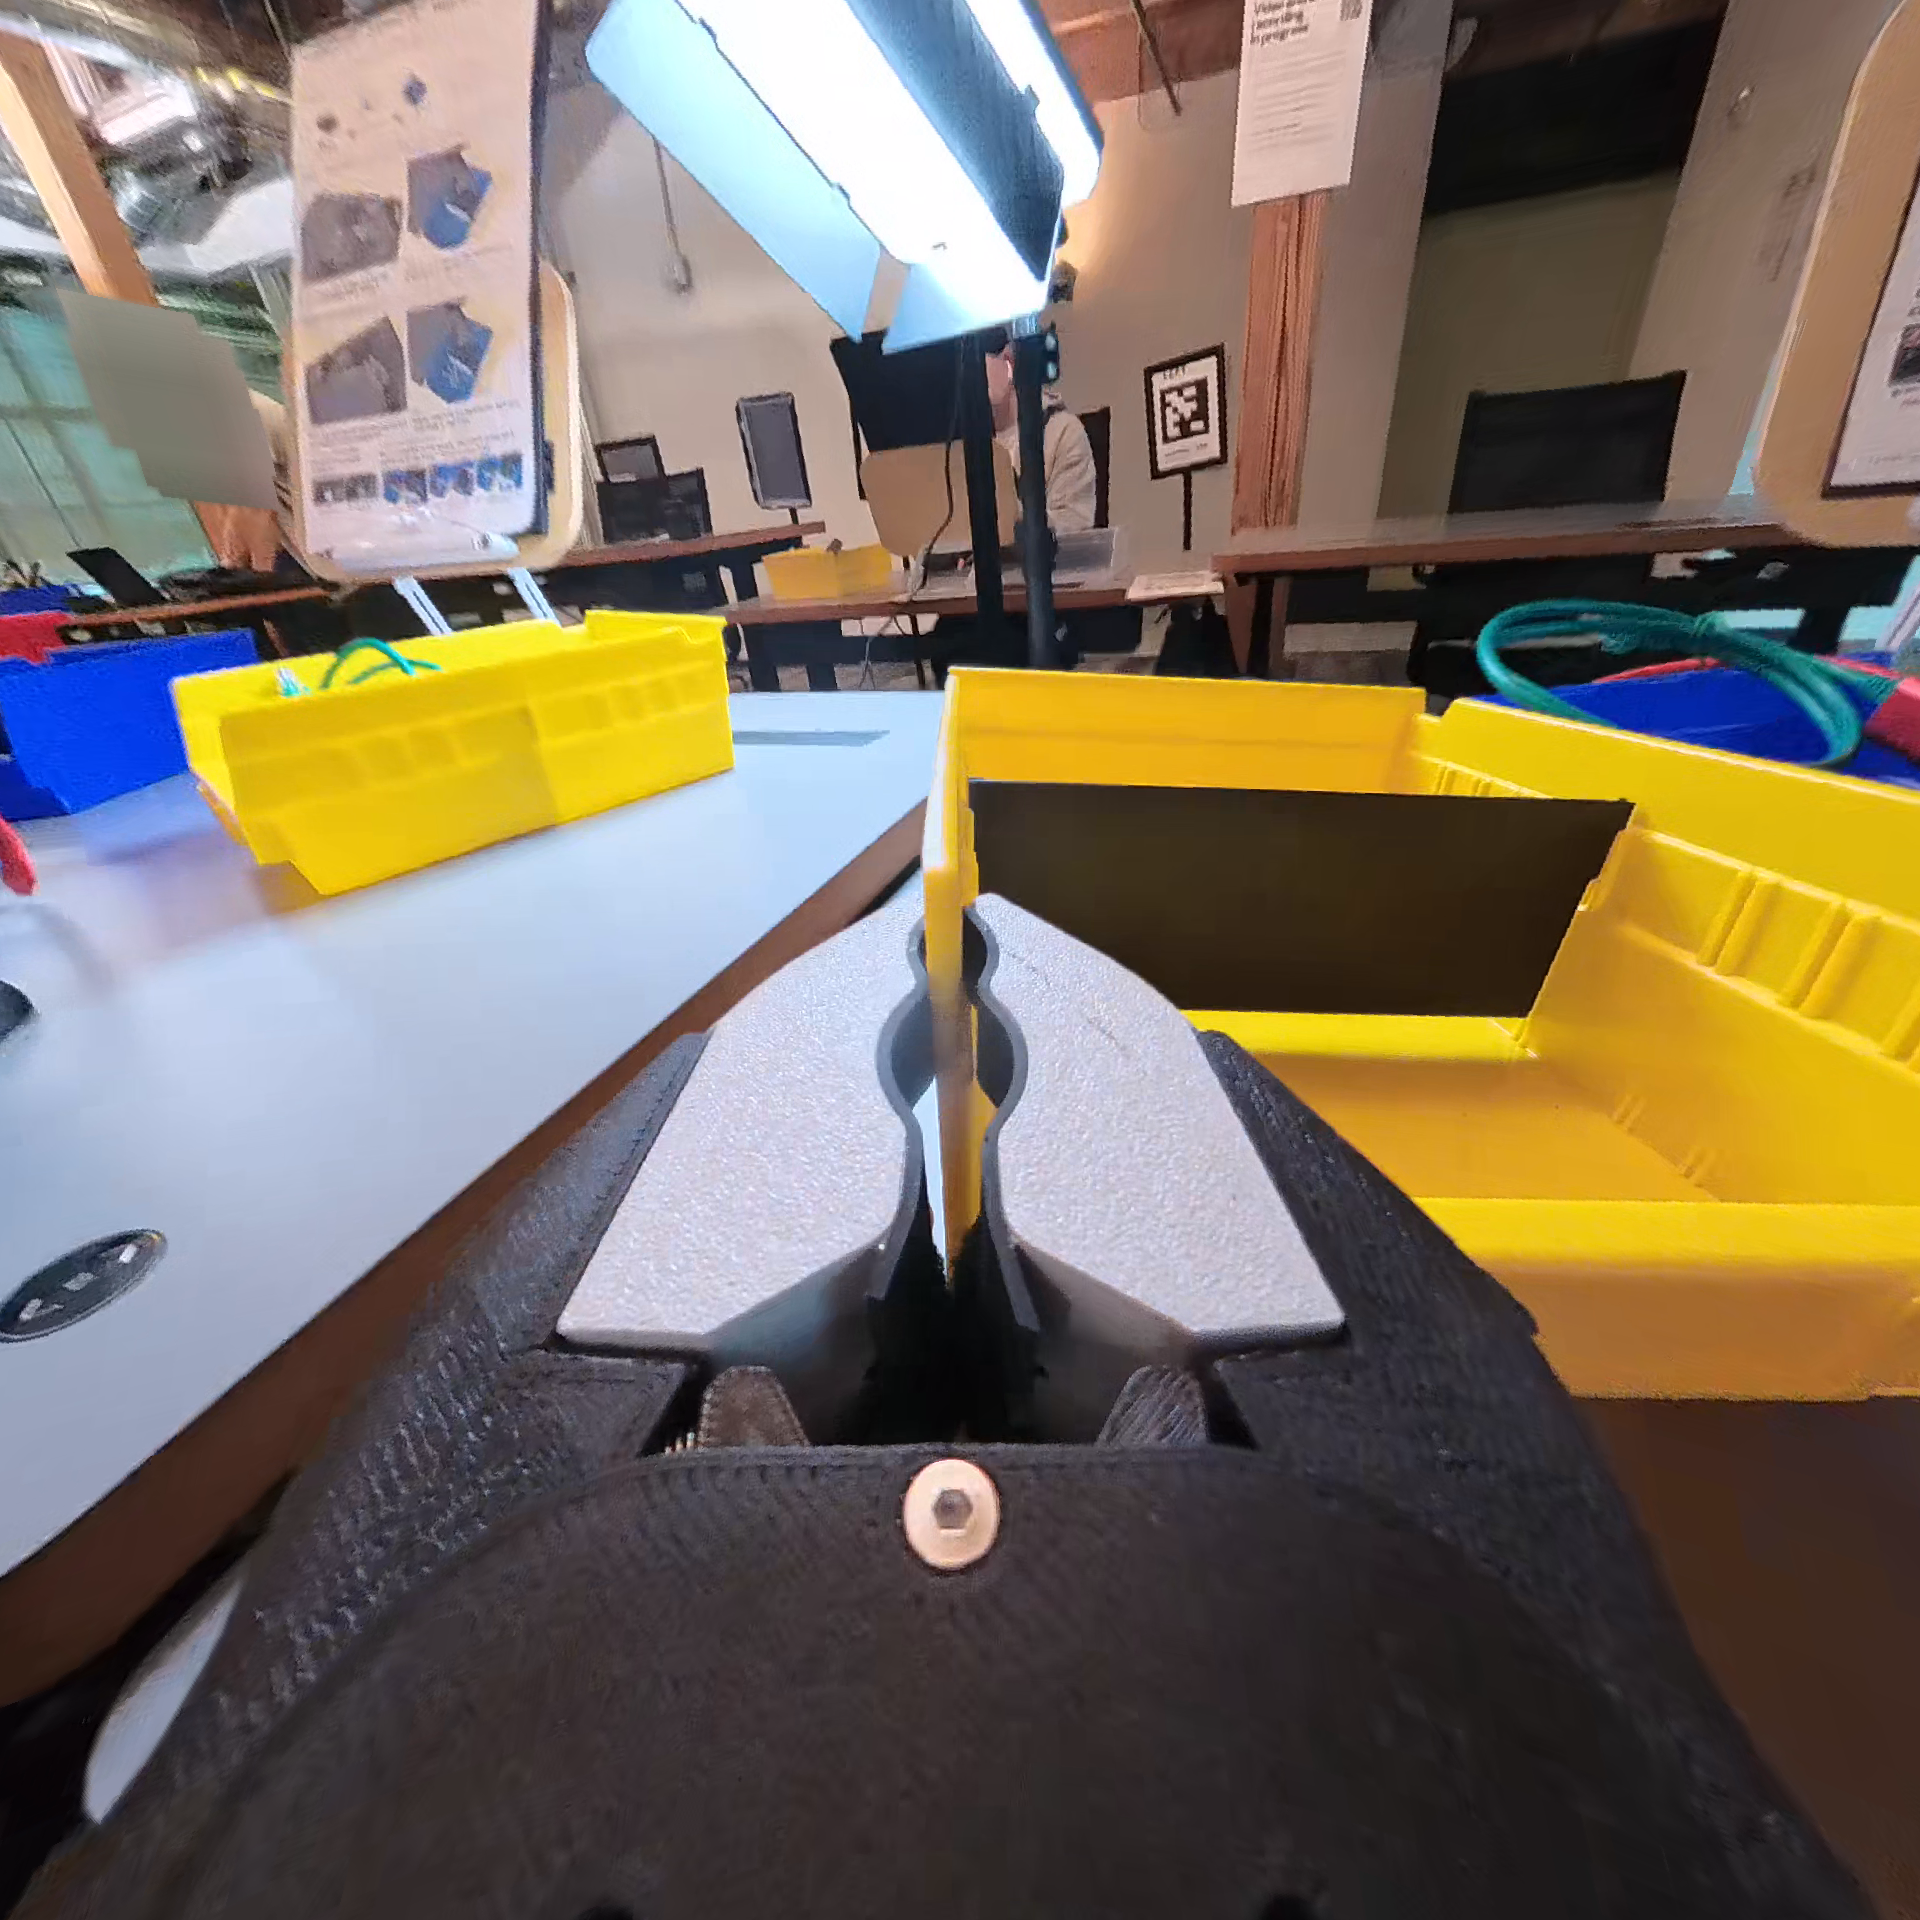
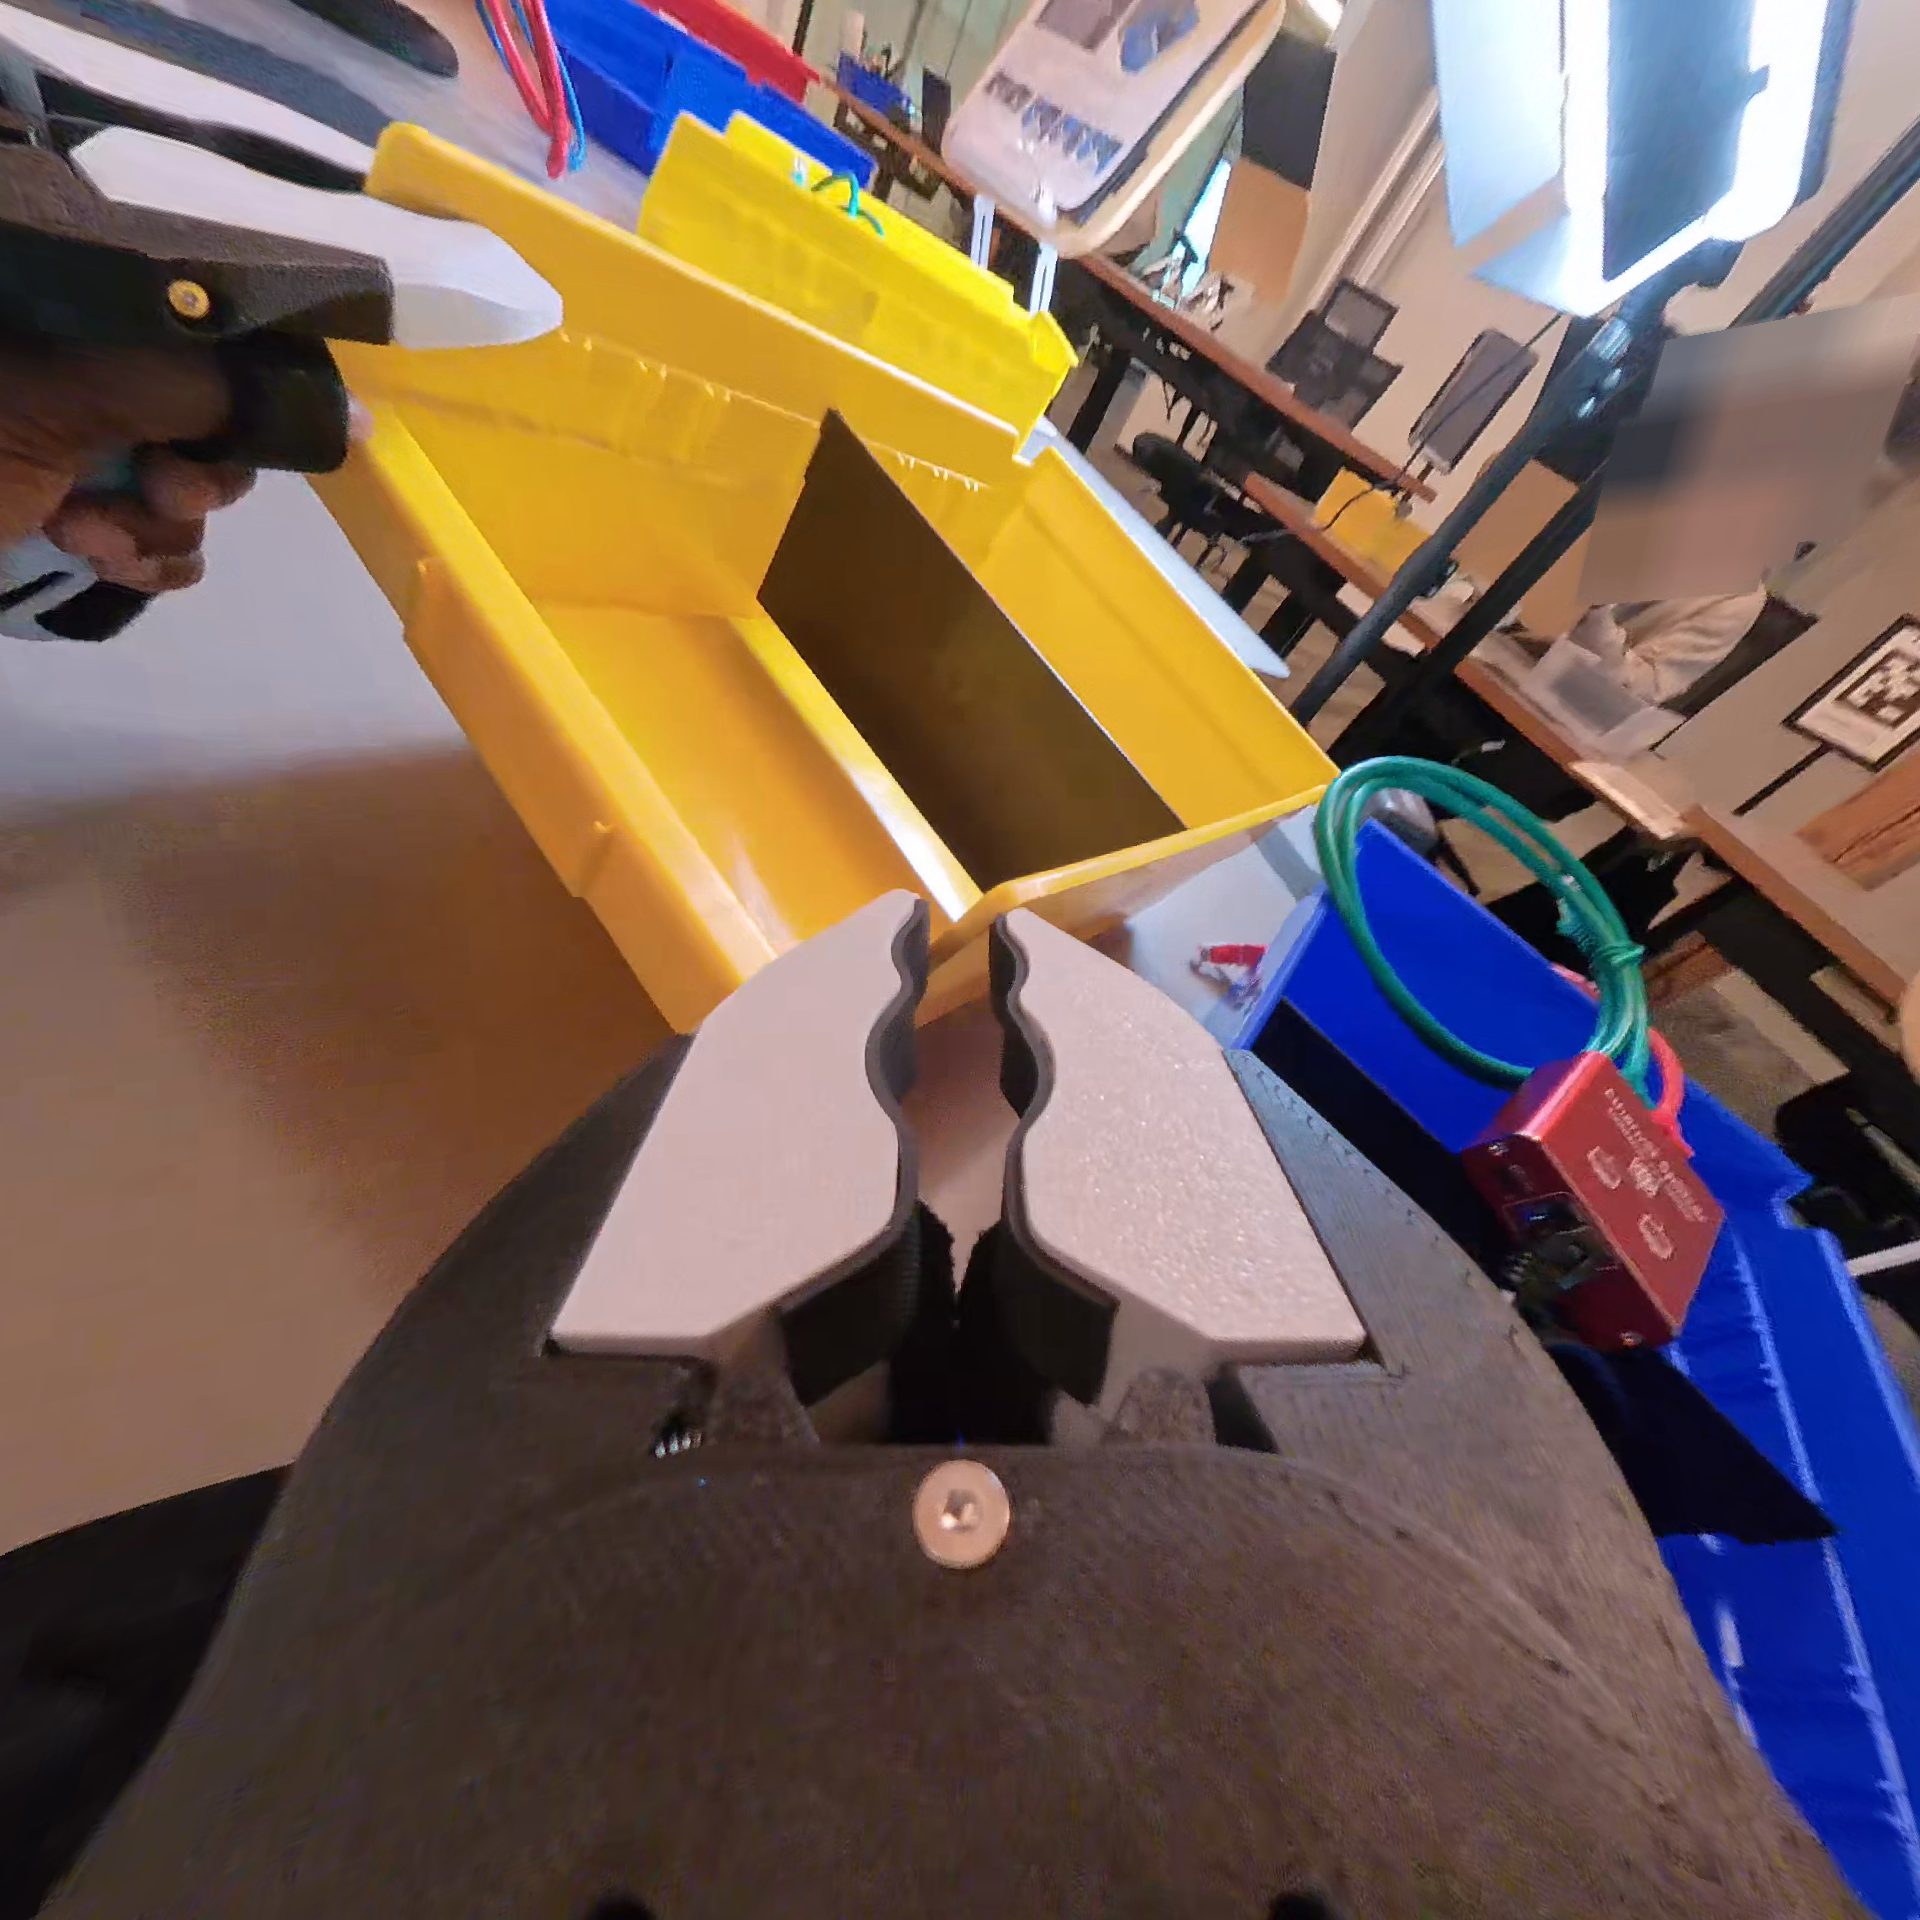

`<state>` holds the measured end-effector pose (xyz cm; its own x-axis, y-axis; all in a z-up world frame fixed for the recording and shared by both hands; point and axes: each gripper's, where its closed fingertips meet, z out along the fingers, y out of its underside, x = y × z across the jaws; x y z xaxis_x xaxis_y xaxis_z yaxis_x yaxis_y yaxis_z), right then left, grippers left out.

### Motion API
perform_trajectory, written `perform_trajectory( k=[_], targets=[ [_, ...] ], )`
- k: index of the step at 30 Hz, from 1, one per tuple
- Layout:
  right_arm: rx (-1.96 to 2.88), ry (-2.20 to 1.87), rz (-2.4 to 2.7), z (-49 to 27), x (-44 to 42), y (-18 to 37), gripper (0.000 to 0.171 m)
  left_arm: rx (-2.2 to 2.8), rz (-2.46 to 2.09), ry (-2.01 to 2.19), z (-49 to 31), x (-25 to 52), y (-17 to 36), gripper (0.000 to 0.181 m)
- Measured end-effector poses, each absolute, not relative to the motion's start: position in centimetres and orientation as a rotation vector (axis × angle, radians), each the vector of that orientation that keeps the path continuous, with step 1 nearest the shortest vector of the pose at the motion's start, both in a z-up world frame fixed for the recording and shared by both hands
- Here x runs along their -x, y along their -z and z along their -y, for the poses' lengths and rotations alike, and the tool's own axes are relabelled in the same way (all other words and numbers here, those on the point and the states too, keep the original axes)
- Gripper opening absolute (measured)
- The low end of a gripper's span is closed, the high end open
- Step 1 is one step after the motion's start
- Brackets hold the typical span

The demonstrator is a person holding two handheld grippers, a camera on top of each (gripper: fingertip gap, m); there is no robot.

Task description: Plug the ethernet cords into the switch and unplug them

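Left gripper (image 1: 951,1039) fingers clamp yellow bin (image 1: 1558,1122) wall; right gripper (image 2: 956,977) fingers parted at its corner. Switch (image 2: 1600,1216) untouched; plugging not begun.

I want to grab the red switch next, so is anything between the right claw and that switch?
Nothing visible blocks it. The red switch sits on the blue bin, right of the right claw, with open space between. But the claw's fingers straddle the yellow bin's corner lip, so it must back off first.

glossy yellow plastic bin (image 1: 1662,1091)
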<state>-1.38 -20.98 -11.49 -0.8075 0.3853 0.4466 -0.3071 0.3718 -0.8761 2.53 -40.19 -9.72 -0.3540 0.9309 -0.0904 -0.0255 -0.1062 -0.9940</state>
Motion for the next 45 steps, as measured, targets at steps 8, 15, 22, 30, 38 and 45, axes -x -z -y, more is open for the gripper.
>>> perform_trajectory(
  k=[8,15,22,30,38,45],
  targets=[
    [0.009,-1.503,1.810,18.5,0.2,6.4,0.011,0.878,1.176,-1.743,37.5,-5.0,3.8,0.001],
    [0.044,-1.489,1.642,12.7,-0.7,1.4,0.010,0.745,0.969,-1.790,31.5,-6.3,-1.3,0.001],
    [0.177,-1.380,1.551,4.1,-0.4,-0.5,0.009,0.800,0.858,-1.664,23.6,-3.2,-3.4,0.001],
    [0.419,-1.254,1.492,-10.2,-0.1,0.4,0.010,0.991,0.708,-1.419,9.0,2.8,-3.7,0.002],
    [0.718,-1.110,1.477,-23.0,0.9,5.1,0.010,1.246,0.641,-1.183,-5.2,7.7,0.8,0.004],
    [0.916,-1.010,1.472,-30.0,1.3,10.0,0.010,1.404,0.559,-1.124,-12.8,9.1,5.9,0.007]
  ],
)
